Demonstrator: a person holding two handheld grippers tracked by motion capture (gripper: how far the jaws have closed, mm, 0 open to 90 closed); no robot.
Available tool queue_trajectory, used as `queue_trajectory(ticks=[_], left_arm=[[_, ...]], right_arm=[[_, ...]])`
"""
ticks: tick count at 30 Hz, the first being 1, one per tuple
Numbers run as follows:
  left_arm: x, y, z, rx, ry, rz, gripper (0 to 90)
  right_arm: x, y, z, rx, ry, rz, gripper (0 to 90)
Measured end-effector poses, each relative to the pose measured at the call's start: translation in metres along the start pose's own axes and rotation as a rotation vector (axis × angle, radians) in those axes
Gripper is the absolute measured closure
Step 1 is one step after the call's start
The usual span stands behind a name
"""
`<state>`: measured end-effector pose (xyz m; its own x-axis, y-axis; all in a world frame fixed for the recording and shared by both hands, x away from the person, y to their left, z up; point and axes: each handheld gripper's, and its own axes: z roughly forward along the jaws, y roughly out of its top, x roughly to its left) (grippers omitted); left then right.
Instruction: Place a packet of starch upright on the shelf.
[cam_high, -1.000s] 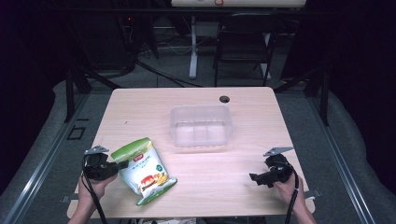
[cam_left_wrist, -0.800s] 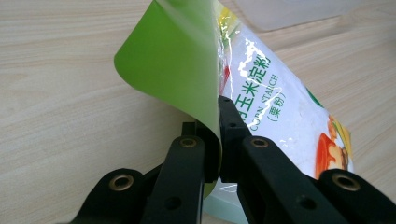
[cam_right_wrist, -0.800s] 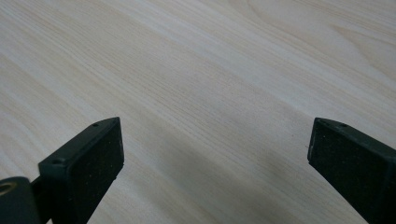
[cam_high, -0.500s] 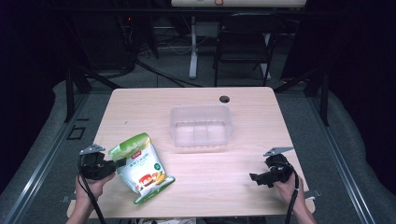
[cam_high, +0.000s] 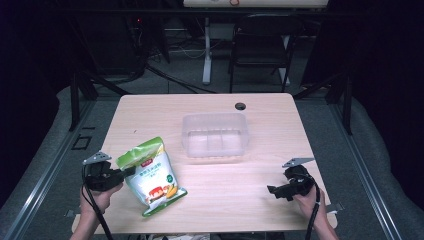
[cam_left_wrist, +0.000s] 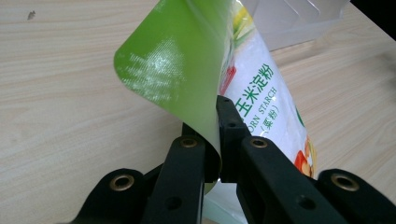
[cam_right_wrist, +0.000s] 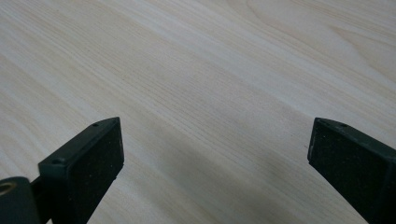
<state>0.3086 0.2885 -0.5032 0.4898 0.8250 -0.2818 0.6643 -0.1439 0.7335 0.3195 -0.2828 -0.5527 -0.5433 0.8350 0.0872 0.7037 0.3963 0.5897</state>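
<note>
A green and white bag of corn starch (cam_high: 150, 175) stands tilted at the table's front left, its lower end resting on the wood. My left gripper (cam_high: 125, 172) is shut on the bag's green top edge; in the left gripper view the bag (cam_left_wrist: 196, 79) curls up between the black jaws of that gripper (cam_left_wrist: 215, 140). My right gripper (cam_high: 272, 191) rests low at the front right, held by a hand. In the right gripper view this gripper (cam_right_wrist: 215, 154) stands open over bare wood with nothing between its jaws.
A clear plastic container (cam_high: 215, 136) with inner compartments sits at the middle of the wooden table (cam_high: 210, 200). A small dark round hole (cam_high: 240, 106) marks the far edge. A chair (cam_high: 260, 45) and cables stand beyond the table.
The left gripper has lifted the bag's top a little and drawn it slightly left, so the bag stands more upright. The right gripper has stayed in place.
</note>
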Motion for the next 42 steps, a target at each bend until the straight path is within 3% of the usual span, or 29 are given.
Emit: queue_trajectory(ticks=[9, 16, 23, 27, 36, 42], left_arm=[[-0.003, 0.006, -0.001, -0.017, 0.012, 0.007, 89.7], [-0.009, 0.012, -0.008, -0.062, 0.015, 0.014, 89.8], [-0.022, 0.02, -0.017, -0.095, -0.033, 0.04, 89.8], [-0.031, 0.023, -0.02, -0.095, -0.048, 0.065, 89.9], [-0.032, 0.032, -0.027, -0.093, -0.054, 0.088, 89.9], [-0.029, 0.043, -0.03, -0.093, -0.026, 0.099, 89.9]], right_arm=[[-0.001, 0.0, 0.0, 0.008, 0.006, -0.004, 3.1], [0.0, 0.0, 0.001, 0.007, 0.008, 0.001, 3.0], [-0.001, -0.001, 0.0, 0.009, -0.006, -0.001, 3.1], [-0.001, -0.001, 0.0, 0.004, -0.007, 0.002, 3.0], [-0.001, -0.001, 0.0, 0.004, -0.007, 0.003, 3.1], [-0.001, -0.001, 0.0, 0.003, -0.006, 0.004, 3.0]])
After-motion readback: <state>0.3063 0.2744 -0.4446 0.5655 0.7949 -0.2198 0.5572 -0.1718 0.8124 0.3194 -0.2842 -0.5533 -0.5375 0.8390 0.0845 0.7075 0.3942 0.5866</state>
